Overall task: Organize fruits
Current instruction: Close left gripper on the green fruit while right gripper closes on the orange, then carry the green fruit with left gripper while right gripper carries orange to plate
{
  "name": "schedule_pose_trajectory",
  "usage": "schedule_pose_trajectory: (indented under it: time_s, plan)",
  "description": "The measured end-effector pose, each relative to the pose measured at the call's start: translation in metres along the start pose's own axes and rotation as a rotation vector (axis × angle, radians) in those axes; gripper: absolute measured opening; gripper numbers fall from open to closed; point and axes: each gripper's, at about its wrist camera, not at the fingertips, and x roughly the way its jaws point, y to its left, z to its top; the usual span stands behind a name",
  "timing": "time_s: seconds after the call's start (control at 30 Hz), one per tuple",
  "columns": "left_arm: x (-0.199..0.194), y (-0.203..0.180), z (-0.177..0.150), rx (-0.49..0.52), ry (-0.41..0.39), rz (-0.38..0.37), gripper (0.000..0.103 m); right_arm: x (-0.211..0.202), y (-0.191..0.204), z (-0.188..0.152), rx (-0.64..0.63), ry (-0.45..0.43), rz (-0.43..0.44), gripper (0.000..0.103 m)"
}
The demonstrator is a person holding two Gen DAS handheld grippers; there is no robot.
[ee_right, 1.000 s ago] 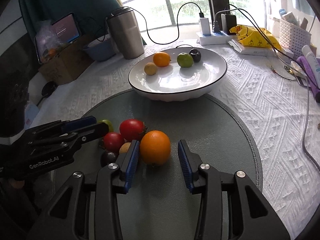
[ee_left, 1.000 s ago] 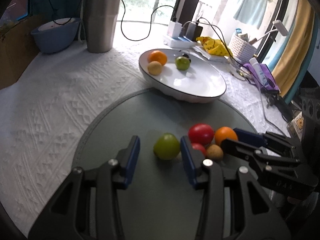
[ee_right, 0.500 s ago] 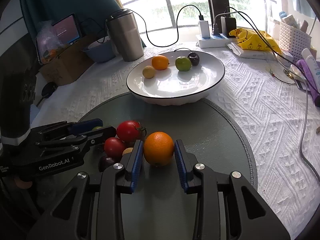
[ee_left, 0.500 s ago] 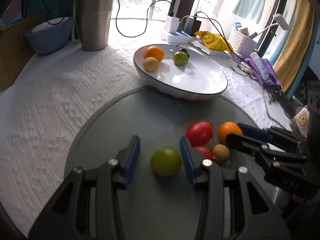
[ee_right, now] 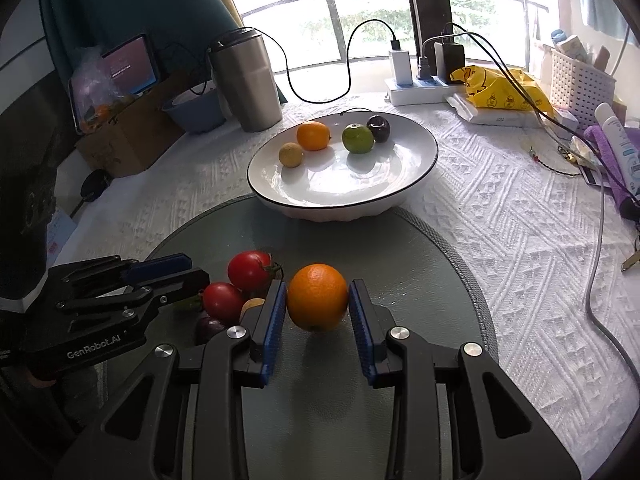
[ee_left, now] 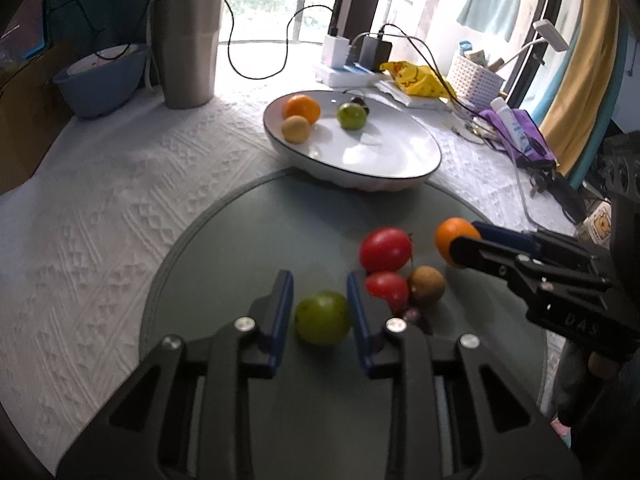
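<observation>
A white bowl [ee_right: 412, 192] [ee_left: 400, 168] holds an orange, a green fruit, a small yellow fruit and a dark plum. On the grey round mat [ee_right: 420, 264] lie two red tomatoes [ee_right: 250, 270], a small brown fruit [ee_left: 427, 283] and a dark plum [ee_right: 210, 326]. My right gripper [ee_right: 318, 300] is shut on an orange [ee_right: 318, 297], its blue pads touching both sides. My left gripper [ee_left: 320, 312] has its jaws close around a green fruit [ee_left: 322, 317] on the mat, with a thin gap at the left pad.
A steel tumbler [ee_right: 248, 84] and a blue bowl [ee_right: 196, 110] stand at the back left. A power strip with cables [ee_right: 420, 84], a yellow bag [ee_right: 496, 88], a white basket [ee_right: 580, 84] and bottles sit at the back right. A white textured cloth [ee_right: 520, 240] covers the table.
Both grippers have narrowed. The right pads have closed onto the orange. The left jaws have advanced around the green fruit and closed in on it.
</observation>
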Motion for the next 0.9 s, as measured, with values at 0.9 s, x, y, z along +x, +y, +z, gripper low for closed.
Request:
schedule_pose_trajectory:
  time_s: [0.9]
  plan:
    - [-0.014,-0.009,-0.025,0.049,0.032,0.012,0.031,-0.018,0.004,-0.007,-0.008,-0.025,-0.017,0.034]
